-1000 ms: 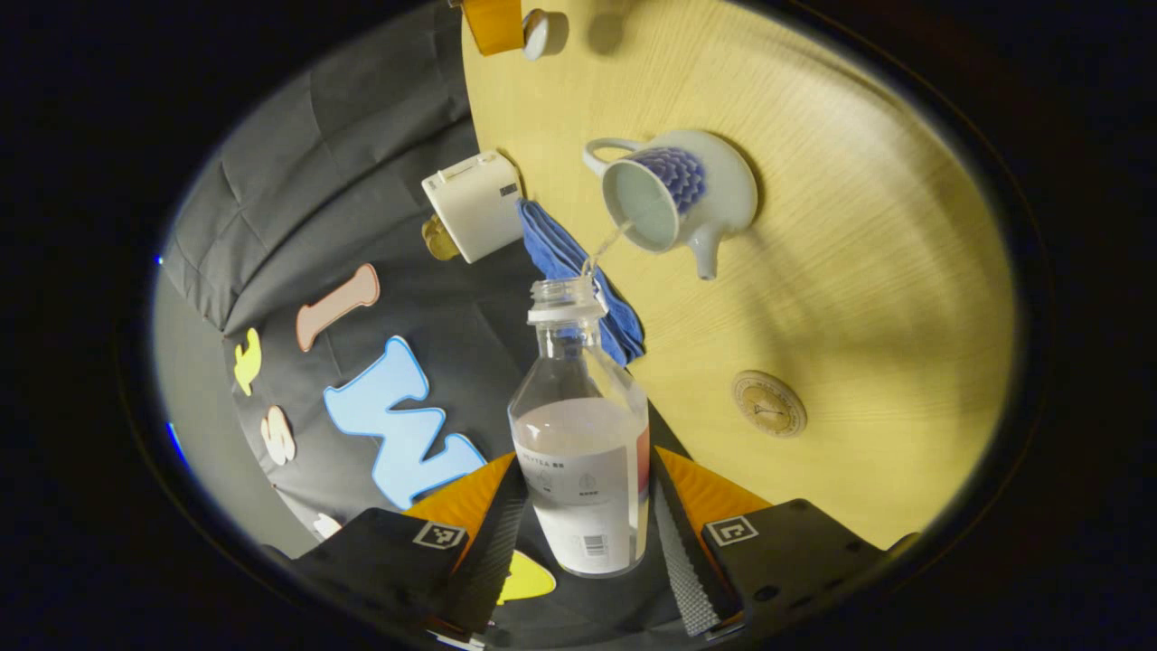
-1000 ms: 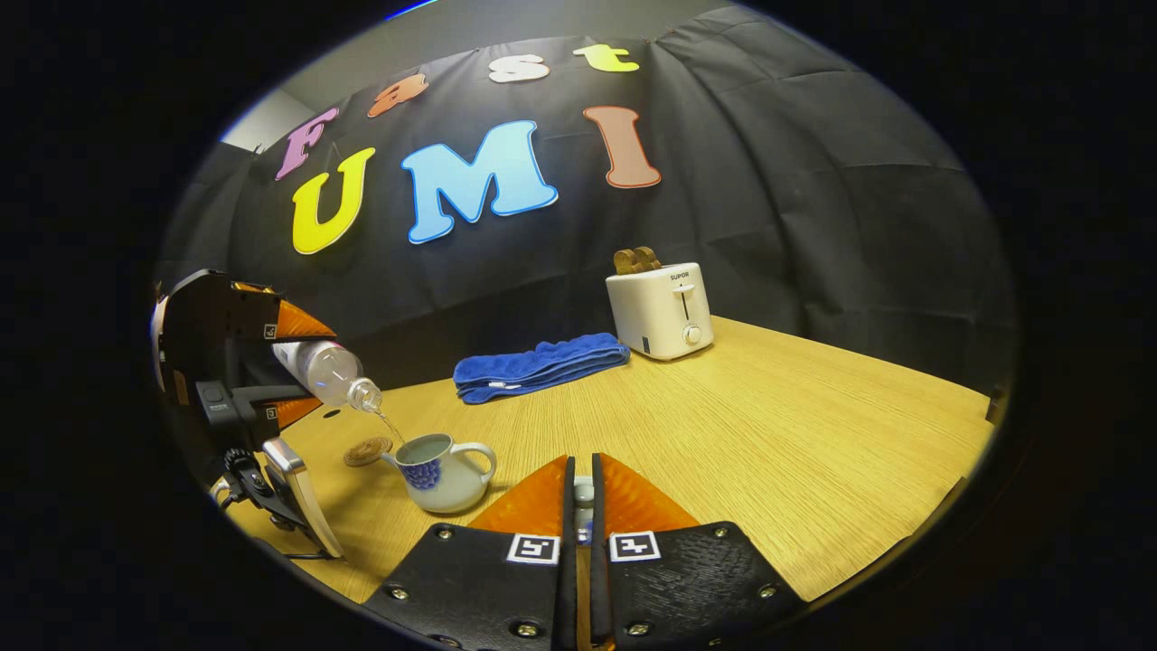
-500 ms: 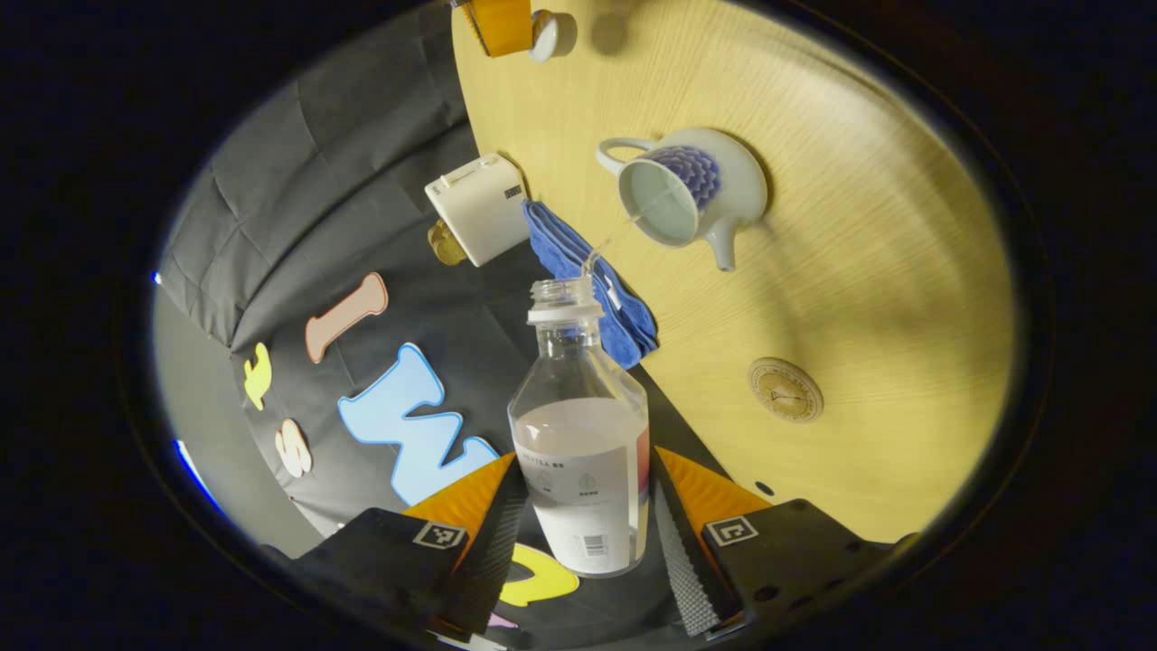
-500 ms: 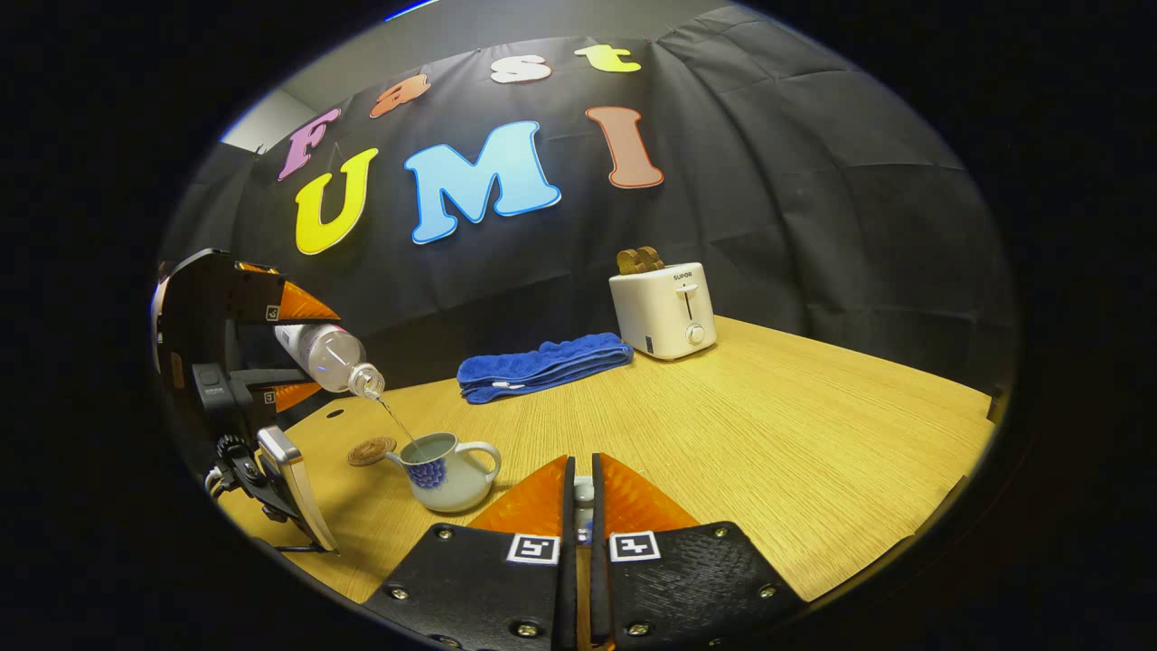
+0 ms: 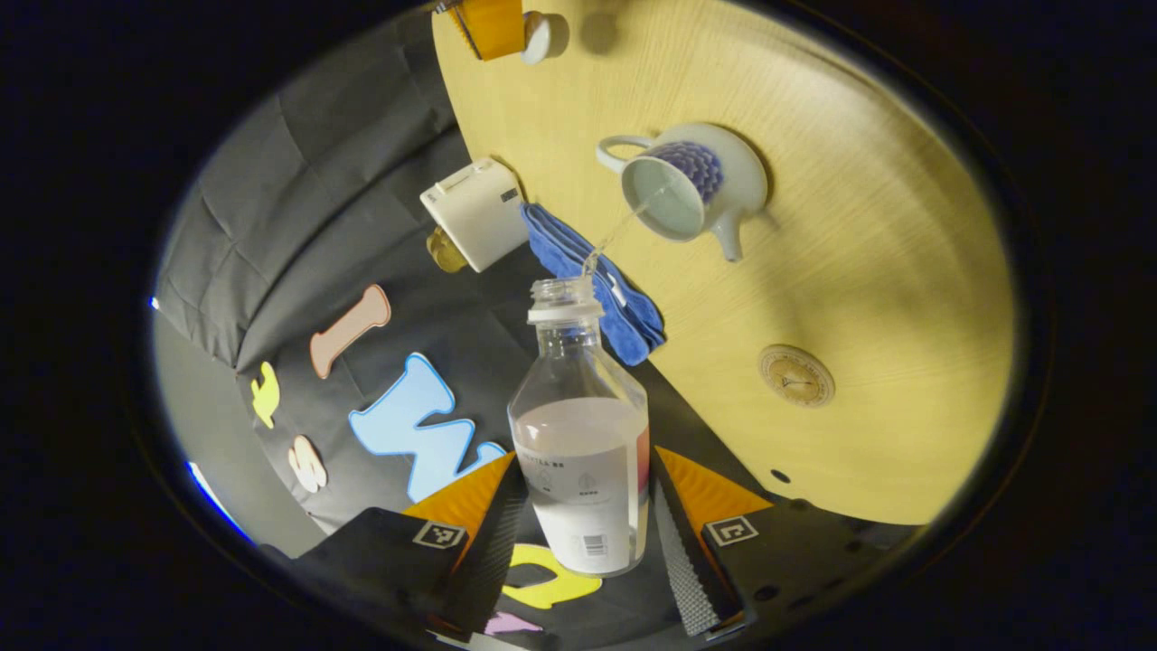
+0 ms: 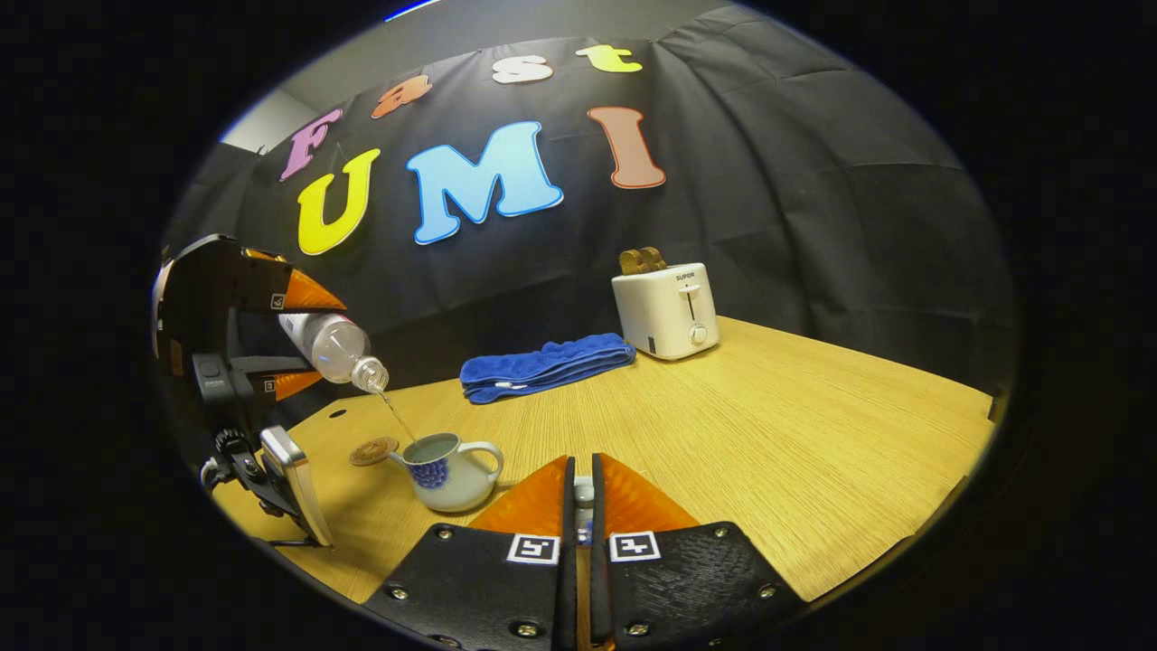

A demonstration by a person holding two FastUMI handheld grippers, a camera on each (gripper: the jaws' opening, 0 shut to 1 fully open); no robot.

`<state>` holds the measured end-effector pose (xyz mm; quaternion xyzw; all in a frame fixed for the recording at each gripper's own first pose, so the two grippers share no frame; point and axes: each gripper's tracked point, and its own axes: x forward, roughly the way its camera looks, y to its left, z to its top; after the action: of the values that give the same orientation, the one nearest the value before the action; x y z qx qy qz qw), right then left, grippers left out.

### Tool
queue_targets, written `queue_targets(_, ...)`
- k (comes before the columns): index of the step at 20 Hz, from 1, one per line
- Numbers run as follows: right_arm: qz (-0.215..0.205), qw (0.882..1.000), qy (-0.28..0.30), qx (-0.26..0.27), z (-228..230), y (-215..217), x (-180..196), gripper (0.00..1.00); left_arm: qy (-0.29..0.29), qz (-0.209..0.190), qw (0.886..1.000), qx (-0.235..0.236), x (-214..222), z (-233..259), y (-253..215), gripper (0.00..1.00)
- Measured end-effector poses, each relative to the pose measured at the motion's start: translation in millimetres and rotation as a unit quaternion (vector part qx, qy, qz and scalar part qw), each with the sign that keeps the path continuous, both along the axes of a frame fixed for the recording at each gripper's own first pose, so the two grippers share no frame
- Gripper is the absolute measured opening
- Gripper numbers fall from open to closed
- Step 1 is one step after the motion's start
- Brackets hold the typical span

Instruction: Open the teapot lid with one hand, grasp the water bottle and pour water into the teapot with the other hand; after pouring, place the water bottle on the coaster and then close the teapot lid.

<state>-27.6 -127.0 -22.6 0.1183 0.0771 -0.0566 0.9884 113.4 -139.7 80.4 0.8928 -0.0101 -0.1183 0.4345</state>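
The left tool (image 5: 583, 533), clamped on the tilted water bottle (image 5: 580, 452), streams water into the open teapot (image 6: 445, 470) on the desk (image 6: 723, 425), while the right tool (image 6: 581, 502) pinches the lid (image 6: 584, 493).

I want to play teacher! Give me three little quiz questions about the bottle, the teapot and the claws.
1. True or false: the teapot has its lid on.
2. Which claw grips the water bottle? A left claw B right claw
3. Fill in: the stream of water lands in the ____.

Key: 1 false, the pot is open. 2 A, and the right claw pinches the lid. 3 teapot.
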Motion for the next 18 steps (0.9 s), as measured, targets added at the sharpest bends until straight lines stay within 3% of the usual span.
queue_targets(18, 0.009, 1.000, -0.013, 0.002, 3.3, 2.0, -1.8, 0.06, 0.008, 0.013, 0.997, 0.080, 1.1, -4.2, -1.1, 0.87)
